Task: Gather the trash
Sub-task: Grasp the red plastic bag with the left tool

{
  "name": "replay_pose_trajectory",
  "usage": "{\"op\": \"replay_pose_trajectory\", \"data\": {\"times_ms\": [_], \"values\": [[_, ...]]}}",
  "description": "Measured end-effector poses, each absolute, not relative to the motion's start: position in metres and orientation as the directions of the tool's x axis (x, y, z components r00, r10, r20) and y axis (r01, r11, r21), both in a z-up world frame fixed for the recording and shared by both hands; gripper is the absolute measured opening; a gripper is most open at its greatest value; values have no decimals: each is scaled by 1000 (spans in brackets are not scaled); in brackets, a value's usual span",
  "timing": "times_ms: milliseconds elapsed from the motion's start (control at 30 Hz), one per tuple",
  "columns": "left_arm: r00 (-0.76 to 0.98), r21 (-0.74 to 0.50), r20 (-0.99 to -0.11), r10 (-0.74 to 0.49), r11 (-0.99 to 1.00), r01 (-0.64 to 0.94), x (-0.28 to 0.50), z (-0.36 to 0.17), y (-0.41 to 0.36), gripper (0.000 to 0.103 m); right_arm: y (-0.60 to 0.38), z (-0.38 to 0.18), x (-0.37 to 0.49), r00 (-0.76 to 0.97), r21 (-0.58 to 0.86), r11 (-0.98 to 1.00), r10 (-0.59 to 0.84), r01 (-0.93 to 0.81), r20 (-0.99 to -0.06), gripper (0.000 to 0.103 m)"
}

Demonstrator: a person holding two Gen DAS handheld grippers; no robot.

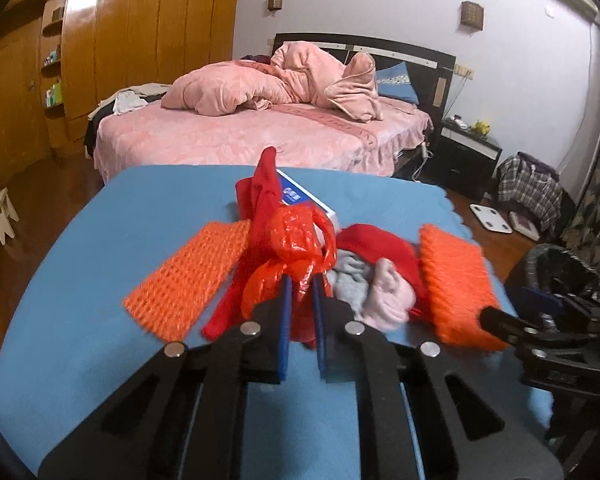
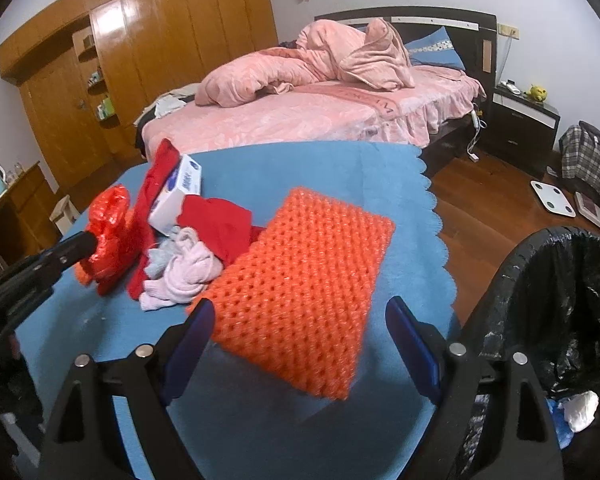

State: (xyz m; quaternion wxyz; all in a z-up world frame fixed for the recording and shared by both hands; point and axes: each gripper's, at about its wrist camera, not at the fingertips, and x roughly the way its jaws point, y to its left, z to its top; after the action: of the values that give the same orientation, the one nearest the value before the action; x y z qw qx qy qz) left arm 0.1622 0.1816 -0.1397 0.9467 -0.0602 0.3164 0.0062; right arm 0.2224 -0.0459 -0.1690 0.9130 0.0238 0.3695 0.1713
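Note:
My left gripper point(image 1: 300, 284) is shut on a crumpled red plastic bag point(image 1: 296, 240), held above the blue table cloth point(image 1: 100, 248); the bag also shows in the right wrist view point(image 2: 108, 236). My right gripper point(image 2: 298, 312) is open, its jaws standing on either side of an orange foam net point(image 2: 300, 292) that lies on the cloth; this net also shows in the left wrist view point(image 1: 456, 284). A second orange foam net point(image 1: 192, 280) lies at the left. A bin lined with a black bag point(image 2: 560, 300) stands at the right, with some trash inside.
A red cloth point(image 2: 216, 224), pale socks point(image 2: 184, 276) and a blue-and-white box point(image 2: 180, 192) lie in a heap mid-table. A pink bed point(image 2: 300, 112), a nightstand point(image 2: 528, 120), a wooden wardrobe point(image 2: 160, 40) and a white scale point(image 2: 552, 198) on the floor lie beyond.

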Motion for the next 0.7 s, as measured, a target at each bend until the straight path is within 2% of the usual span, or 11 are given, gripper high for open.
{"op": "replay_pose_trajectory", "data": {"times_ms": [300, 467, 533, 600, 700], "values": [[724, -117, -687, -61, 993, -27, 148, -168, 169, 9, -29, -188, 220, 616, 113, 933, 312, -340, -723, 87], [726, -116, -684, -71, 993, -13, 149, -167, 168, 13, -37, -192, 224, 611, 98, 949, 270, -301, -744, 73], [727, -125, -683, -74, 992, -16, 148, -167, 169, 17, -42, -193, 225, 610, 65, 959, 227, -275, -759, 68], [732, -129, -678, -71, 991, -23, 147, -165, 170, 22, -49, -194, 225, 608, 61, 966, 206, -249, -767, 68], [741, -126, -669, -63, 992, -30, 144, -163, 170, 38, -55, -190, 222, 610, 68, 969, 204, -239, -766, 69]]}}
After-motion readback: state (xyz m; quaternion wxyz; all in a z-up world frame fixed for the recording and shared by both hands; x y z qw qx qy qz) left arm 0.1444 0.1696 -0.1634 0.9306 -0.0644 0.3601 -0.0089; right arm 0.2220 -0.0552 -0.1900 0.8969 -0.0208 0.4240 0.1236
